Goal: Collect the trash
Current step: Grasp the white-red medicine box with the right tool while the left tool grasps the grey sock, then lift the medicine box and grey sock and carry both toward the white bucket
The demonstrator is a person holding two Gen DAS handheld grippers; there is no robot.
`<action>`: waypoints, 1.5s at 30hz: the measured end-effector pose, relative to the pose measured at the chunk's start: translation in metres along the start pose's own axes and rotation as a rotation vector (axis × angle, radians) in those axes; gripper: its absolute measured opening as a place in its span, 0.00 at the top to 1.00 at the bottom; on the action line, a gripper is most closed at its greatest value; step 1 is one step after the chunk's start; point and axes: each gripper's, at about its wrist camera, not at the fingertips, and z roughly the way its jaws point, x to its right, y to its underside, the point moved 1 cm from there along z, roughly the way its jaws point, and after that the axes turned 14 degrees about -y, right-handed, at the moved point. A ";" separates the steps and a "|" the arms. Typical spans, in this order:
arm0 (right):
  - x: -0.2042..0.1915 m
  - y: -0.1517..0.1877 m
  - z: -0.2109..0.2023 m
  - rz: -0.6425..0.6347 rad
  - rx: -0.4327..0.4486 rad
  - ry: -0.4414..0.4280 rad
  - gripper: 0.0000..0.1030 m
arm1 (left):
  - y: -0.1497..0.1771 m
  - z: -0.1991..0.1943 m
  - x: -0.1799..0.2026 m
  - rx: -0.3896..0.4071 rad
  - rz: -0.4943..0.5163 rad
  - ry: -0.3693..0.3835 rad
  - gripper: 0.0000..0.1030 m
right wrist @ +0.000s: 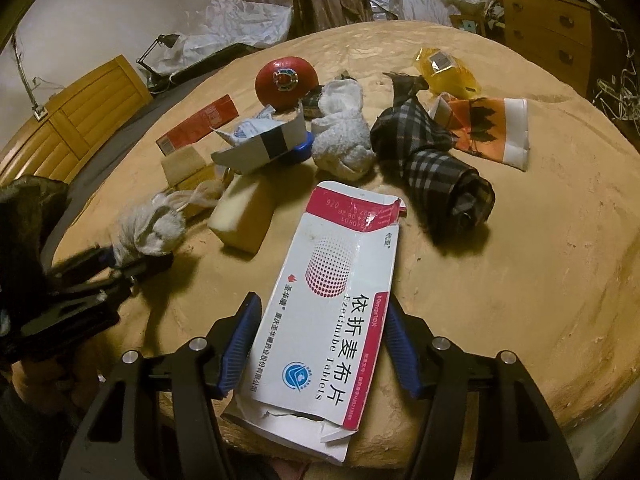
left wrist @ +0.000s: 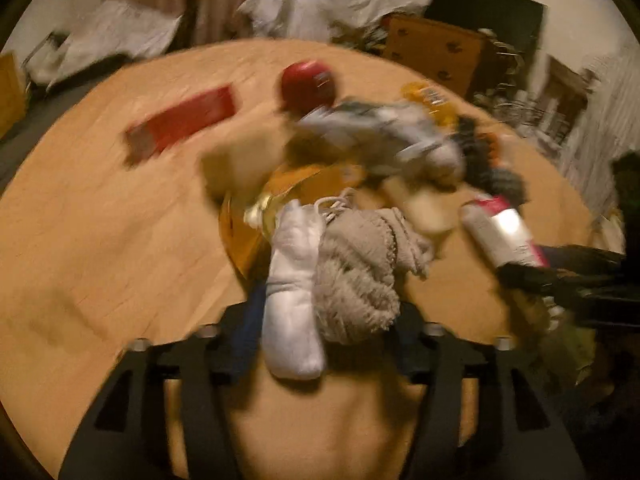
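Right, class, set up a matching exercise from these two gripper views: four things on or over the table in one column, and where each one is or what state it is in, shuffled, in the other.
Things
1. tablet box
2. grey cloth bundle
3. red round tin
4. plaid cloth roll

Place or state
A. at the far side of the table
B. lying just right of the white towel
C. torn open, held by the right hand-held gripper
D. held by the left hand-held gripper

Pairs: 1-C, 2-D, 3-A, 4-B
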 end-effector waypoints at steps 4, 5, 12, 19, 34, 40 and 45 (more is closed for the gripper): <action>-0.002 0.001 -0.002 -0.005 -0.001 -0.015 0.39 | 0.010 -0.019 -0.017 0.066 -0.071 -0.021 0.17; -0.002 0.002 -0.002 -0.008 -0.002 -0.016 0.39 | 0.011 -0.022 -0.016 0.076 -0.064 -0.019 0.17; -0.003 0.003 -0.001 -0.002 0.000 -0.027 0.38 | 0.003 -0.034 0.014 0.142 0.076 0.030 0.36; -0.001 0.002 0.000 0.002 0.000 -0.037 0.38 | -0.009 -0.010 0.021 0.092 0.080 0.010 0.54; -0.022 0.002 -0.023 -0.082 0.092 0.001 0.53 | -0.004 -0.052 0.029 0.209 0.072 -0.064 0.79; -0.063 -0.001 -0.073 -0.191 0.240 0.030 0.53 | -0.011 -0.118 0.034 0.310 -0.005 -0.133 0.79; -0.092 0.004 -0.123 -0.261 0.390 0.046 0.52 | -0.011 -0.168 0.040 0.409 -0.072 -0.225 0.79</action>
